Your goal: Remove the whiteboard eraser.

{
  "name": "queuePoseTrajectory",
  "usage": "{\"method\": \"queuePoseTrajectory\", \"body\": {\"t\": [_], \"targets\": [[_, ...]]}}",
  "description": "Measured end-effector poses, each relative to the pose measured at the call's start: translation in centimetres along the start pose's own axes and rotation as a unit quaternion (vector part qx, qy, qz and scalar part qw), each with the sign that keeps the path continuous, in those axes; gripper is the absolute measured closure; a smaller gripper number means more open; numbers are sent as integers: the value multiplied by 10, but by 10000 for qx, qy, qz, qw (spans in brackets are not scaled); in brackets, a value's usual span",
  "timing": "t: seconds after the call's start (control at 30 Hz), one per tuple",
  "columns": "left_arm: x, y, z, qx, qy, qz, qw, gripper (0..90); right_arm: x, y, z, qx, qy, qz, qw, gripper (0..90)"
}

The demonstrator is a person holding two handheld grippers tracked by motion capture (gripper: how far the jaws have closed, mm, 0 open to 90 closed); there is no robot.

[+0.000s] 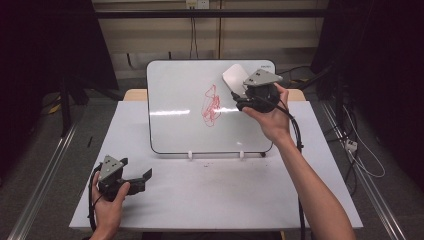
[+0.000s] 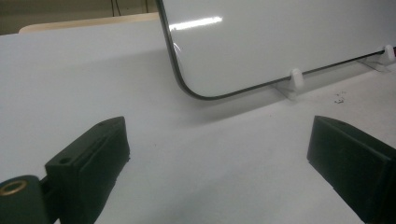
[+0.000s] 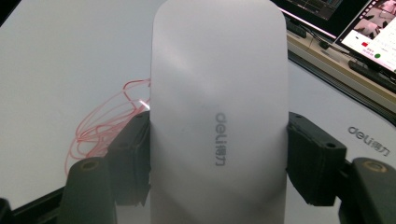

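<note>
Eraser (image 3: pixel 218 116) — white, rounded, grey logo, clamped by right tool (image 3: pixel 218 154)

Right gripper (image 3: pixel 217 154) jaws clamped on white eraser (image 3: pixel 217 93); red scribble (image 3: pixel 109 121) on whiteboard (image 3: pixel 70 60) at 9 o'clock.

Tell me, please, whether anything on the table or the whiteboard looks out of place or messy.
Little stands out. The whiteboard carries a tangled red scribble right of centre, not yet wiped, though the right gripper holds a white eraser against the board. A few dark specks lie on the table by the board's clip feet.
</note>
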State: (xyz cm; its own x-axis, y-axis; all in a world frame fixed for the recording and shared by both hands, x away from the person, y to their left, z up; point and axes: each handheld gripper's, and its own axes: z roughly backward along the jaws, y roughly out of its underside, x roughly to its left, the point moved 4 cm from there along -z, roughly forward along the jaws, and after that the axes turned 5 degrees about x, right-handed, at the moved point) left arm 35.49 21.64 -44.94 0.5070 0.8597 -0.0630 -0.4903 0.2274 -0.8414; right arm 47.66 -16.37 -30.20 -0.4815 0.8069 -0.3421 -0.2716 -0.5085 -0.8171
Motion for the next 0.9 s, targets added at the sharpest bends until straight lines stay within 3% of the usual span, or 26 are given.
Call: {"method": "queuePoseTrajectory", "body": {"t": [0.47, 0.9], "targets": [[0, 0, 0, 1, 18, 0, 10000, 55, 22, -6, -16, -22, 118, 244, 9996, 313], [0, 0, -1, 31, 18, -28, 10000, 55, 21, -16, -31, 98, 226, 299, 9992, 313]]}}
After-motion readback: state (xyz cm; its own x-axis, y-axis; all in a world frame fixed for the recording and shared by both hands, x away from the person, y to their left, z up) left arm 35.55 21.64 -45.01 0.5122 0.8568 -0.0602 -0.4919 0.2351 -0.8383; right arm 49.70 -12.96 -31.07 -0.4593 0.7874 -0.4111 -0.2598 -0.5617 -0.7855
